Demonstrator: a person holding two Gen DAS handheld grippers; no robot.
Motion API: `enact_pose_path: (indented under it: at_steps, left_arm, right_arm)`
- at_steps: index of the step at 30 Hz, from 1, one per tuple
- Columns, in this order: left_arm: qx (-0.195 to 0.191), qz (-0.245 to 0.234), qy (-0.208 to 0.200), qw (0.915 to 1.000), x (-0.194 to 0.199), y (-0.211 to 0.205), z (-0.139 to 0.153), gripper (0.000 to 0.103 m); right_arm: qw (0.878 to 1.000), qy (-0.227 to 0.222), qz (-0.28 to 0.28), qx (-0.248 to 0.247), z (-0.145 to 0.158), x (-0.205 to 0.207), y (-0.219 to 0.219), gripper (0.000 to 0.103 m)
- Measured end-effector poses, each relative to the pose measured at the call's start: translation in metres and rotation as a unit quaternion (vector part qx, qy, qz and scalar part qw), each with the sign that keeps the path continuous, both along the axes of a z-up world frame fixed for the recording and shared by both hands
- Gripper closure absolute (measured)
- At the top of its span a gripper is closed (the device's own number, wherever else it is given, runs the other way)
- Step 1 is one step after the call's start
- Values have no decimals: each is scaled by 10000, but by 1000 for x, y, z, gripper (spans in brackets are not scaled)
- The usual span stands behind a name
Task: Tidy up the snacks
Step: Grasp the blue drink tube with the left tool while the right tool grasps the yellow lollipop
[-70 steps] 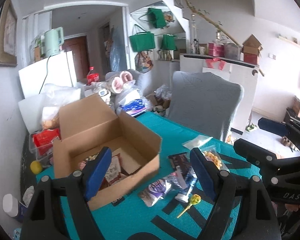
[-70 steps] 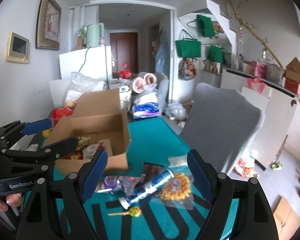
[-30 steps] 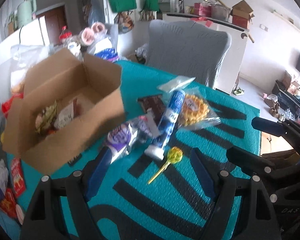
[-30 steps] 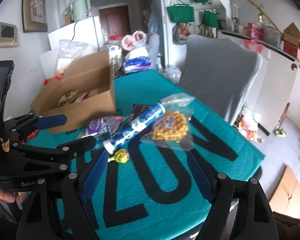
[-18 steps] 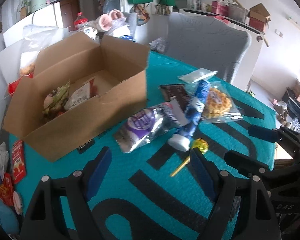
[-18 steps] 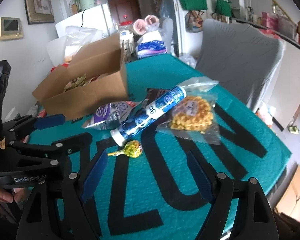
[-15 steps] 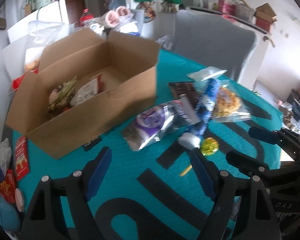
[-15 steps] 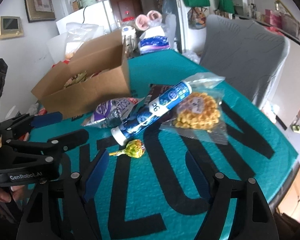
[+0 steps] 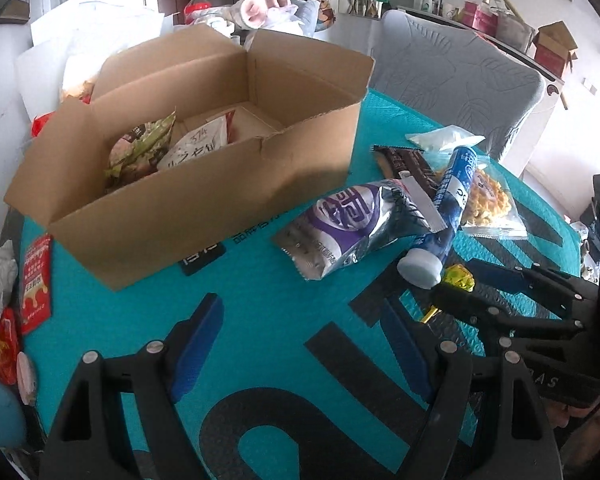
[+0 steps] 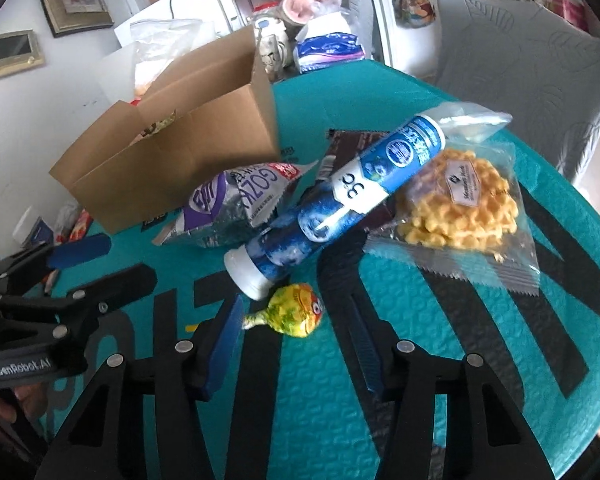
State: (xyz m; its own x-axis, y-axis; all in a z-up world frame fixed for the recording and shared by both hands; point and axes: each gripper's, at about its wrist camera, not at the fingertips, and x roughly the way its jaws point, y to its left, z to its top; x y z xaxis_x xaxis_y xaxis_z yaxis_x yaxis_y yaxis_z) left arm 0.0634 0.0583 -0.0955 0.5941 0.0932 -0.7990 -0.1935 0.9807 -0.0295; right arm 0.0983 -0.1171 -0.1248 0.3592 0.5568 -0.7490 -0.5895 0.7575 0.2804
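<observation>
An open cardboard box with several snack packs inside stands on the teal mat. Beside it lie a purple-and-silver bag, a blue tube, a dark chocolate bar, a waffle pack and a yellow lollipop. My right gripper is open, its fingers on either side of the lollipop just above the mat. My left gripper is open and empty over bare mat in front of the box.
Red sachets and small items lie at the mat's left edge. A grey chair stands behind the table. Bags and a red-capped bottle crowd the back. The mat ends at the right edge.
Both grippers have come lower and closer to the snacks. My right gripper has narrowed somewhat and now straddles the lollipop. The left gripper has swung toward the box.
</observation>
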Motion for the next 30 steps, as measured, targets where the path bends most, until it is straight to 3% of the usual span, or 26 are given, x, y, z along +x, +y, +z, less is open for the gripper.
enact_pose_path:
  at_steps: [1,3,12,25,30]
  left_arm:
    - [-29,3,-7,10000,1,0,0,22]
    - [-62,-5,-11,10000,2,0,1,22]
    - [-207,-311,-20,9993,18,-19,1,22]
    - [-182,-1341,50,9908,64,-77,-20,22]
    - [-182,-1356,76,9906,82,-80,-26,22]
  right_arm:
    - [10000,8,21,29,0,1,1,55]
    - [10000,-19,51,-31,-2,1,4,76]
    - [9999,-64,52,-58,0,-6,-23,76]
    - [9990,-104,-422,-61,0,3,-82,76]
    - [9988,-121,-477,-48,0,10,-90,76]
